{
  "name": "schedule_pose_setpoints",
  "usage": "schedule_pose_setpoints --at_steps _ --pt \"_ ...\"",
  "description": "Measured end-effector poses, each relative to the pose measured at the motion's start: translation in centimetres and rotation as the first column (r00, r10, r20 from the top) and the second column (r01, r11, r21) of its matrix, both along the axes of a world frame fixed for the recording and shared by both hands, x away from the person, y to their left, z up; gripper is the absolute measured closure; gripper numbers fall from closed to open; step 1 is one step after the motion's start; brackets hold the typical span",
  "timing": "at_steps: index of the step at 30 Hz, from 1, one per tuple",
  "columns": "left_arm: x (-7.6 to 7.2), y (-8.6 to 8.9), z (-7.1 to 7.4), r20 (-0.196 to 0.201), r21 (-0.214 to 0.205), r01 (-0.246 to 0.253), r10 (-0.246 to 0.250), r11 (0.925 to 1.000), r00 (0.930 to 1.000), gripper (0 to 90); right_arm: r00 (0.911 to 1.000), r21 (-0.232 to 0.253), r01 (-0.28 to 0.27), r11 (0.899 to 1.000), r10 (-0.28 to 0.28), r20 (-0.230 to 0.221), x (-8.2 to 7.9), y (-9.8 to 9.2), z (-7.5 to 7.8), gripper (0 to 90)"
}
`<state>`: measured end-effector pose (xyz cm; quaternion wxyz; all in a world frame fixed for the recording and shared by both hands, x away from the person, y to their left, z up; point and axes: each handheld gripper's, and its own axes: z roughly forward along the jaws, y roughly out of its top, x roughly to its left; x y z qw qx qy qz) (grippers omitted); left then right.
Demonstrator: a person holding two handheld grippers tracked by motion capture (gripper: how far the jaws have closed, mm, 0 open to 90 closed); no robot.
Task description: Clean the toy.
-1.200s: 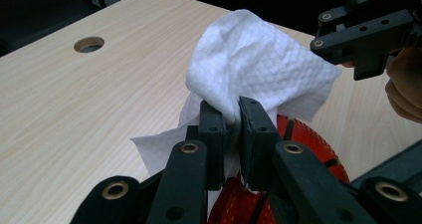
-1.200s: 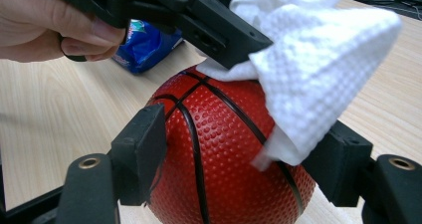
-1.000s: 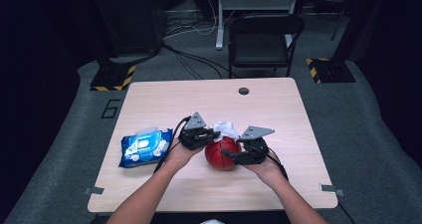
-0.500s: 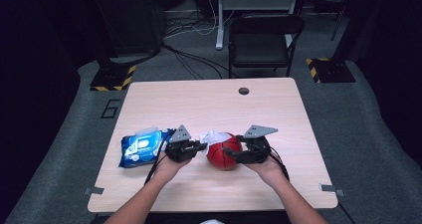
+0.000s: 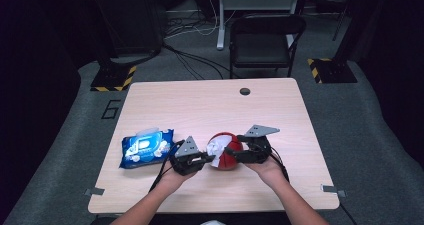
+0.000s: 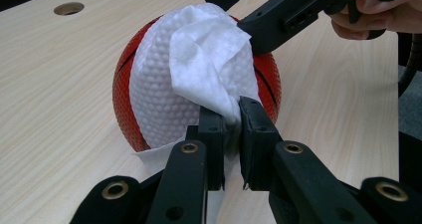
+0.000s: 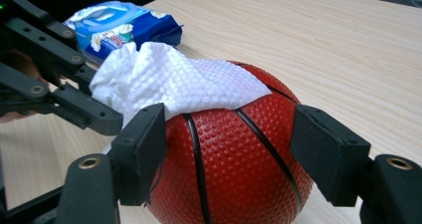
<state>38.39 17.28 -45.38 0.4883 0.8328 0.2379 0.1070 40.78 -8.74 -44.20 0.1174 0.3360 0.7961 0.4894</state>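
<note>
From above, near the front edge of the table (image 5: 165, 105), a red ball (image 5: 231, 157) sits between two hands, beside a blue wipe pack (image 5: 146, 147). Seen from the left gripper (image 6: 230, 118), its jaws pinch a white wipe (image 6: 196, 67) tight against the ball; rub slowly and keep the cloth flat. Seen from the right gripper (image 7: 230, 157), its wide jaws press both sides of the ball, holding it steady.

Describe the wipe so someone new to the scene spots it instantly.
Start at the wooden table and find the red ball near its front edge, between the two grippers. The wipe is the white, dimpled sheet draped over that ball, one corner pinched by the left gripper; the blue wipe pack lies apart, to the left.
</note>
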Motion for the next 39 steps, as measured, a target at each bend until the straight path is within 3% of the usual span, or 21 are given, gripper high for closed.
schedule_pose_setpoints --at_steps 4,7,9,13,14,16,22,26,28,32,36,39 --pt "0.1 0.2 0.0 0.012 0.016 -0.009 0.009 0.9998 0.9999 81.8 0.9993 -0.017 -0.037 0.999 0.037 -0.011 0.1 -0.5 0.3 30.4" --pt "0.3 0.6 0.0 0.012 0.014 -0.023 0.023 0.9996 0.9997 81.7 0.9979 -0.072 -0.065 0.995 0.064 -0.011 0.2 -0.8 0.0 24.3" --pt "0.4 0.8 -0.1 0.007 0.016 -0.02 0.02 0.9997 0.9998 81.7 0.9969 -0.077 -0.075 0.994 0.073 -0.032 0.3 -1.0 -0.6 16.2" --pt "0.6 0.9 -0.1 0.015 0.012 -0.029 0.029 0.9995 0.9995 81.7 0.9946 -0.102 -0.098 0.99 0.094 -0.045 0.2 -0.4 -1.5 13.6" --pt "0.6 0.9 -0.1 0.011 0.011 -0.036 0.036 0.9993 0.9993 81.7 0.996 -0.135 -0.089 0.987 0.088 -0.016 -0.1 -0.1 -1.6 13.7" --pt "0.9 1.0 -0.1 0.008 0.007 -0.056 0.056 0.9984 0.9984 81.6 0.9967 -0.162 -0.08 0.983 0.081 -0.004 -0.4 0.1 -1.5 15.1" --pt "1.6 1.7 -0.1 -0.004 0.017 -0.101 0.101 0.9947 0.9949 81.6 0.9953 -0.134 -0.095 0.986 0.092 -0.028 -1.2 -0.4 -1.1 27.7" --pt "1.8 1.7 -0.2 -0.002 0.005 -0.096 0.096 0.9953 0.9954 81.5 0.9947 -0.133 -0.101 0.986 0.098 -0.031 -1.3 -0.8 -1.0 33.4" --pt "1.6 1.5 -0.1 0.003 0.011 -0.089 0.089 0.996 0.996 81.5 0.9959 -0.144 -0.09 0.986 0.088 -0.023 -1.1 -0.8 -1.1 30.2" --pt "1.4 1.2 0.0 0.007 0.012 -0.075 0.075 0.9971 0.9972 81.5 0.9985 -0.157 -0.049 0.986 0.052 0.016 -0.8 -0.4 -1.1 15.2" --pt "1.3 1.1 0.0 0.01 0.01 -0.064 0.064 0.9979 0.9979 81.6 0.9982 -0.126 -0.021 0.992 0.028 0.054 -0.7 0.1 -0.3 9.8" --pt "1.3 1.1 0.0 0.009 0.015 -0.063 0.063 0.9979 0.998 81.6 0.9986 -0.128 -0.029 0.991 0.034 0.039 -0.3 0.7 -0.4 11.0"
